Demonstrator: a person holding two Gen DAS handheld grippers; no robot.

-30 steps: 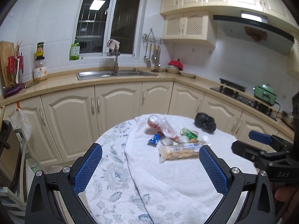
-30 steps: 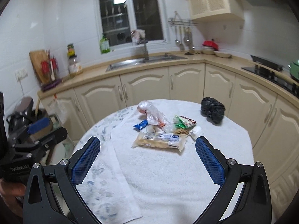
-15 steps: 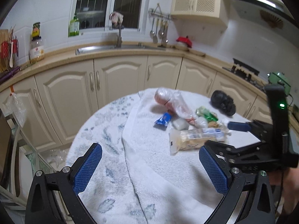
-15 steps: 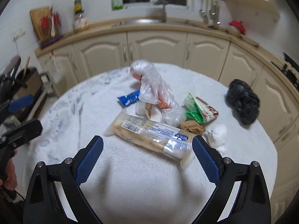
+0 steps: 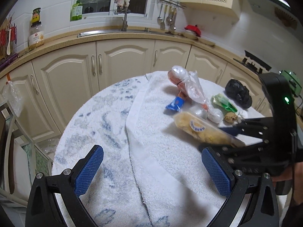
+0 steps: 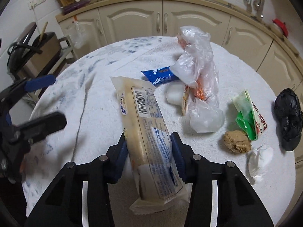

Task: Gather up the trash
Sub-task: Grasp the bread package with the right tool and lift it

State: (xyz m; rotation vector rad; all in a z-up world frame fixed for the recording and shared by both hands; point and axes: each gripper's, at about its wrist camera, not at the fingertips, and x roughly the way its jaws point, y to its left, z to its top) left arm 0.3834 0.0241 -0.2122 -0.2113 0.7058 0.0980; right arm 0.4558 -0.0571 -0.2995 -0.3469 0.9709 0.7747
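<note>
Right gripper is clamped on a long cracker packet, blue pads pressing both sides near its lower half. Packet tilts forward and away from the gripper, barcode side up; its far end looks raised off the towel, cannot tell for certain. In the left wrist view the same packet sticks out leftward from the right gripper's fingers, blurred.

Left gripper has its fingers spread wide, holding nothing, above the white towel covering the round table.

Rest of the trash sits on the towel beyond the packet: blue wrapper, crumpled clear plastic bag with something orange inside, a small white lump just beside it, green-and-red wrapper, brown crumpled ball, white tissue. Black plastic bag lies near the table's right edge, apart from the pile.
</note>
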